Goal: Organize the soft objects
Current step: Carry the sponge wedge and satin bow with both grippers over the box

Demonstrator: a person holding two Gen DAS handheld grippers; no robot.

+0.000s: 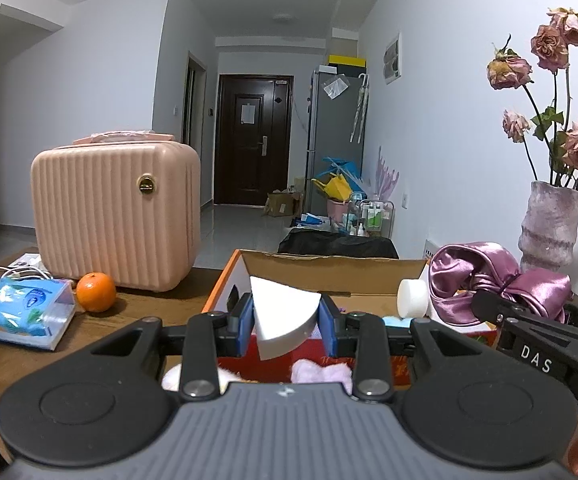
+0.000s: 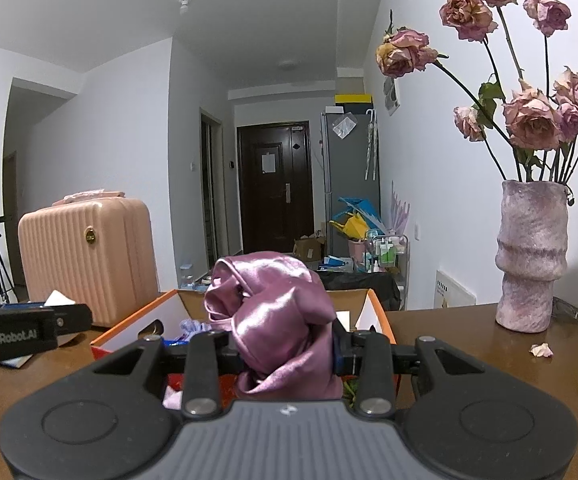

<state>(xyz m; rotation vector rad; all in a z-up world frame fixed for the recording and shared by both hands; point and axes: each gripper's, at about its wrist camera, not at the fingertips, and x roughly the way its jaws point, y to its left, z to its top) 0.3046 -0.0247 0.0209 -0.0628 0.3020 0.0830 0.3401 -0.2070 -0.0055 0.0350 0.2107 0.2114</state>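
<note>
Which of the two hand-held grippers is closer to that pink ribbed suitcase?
Left. The left hand-held gripper, holding a white wedge-shaped sponge, is on the side of the pink ribbed suitcase; the right hand-held gripper, holding purple satin cloth, is beyond it, towards the vase.

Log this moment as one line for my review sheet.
left gripper: shut on white sponge wedge | right gripper: shut on purple satin cloth | both above open cardboard box
</note>
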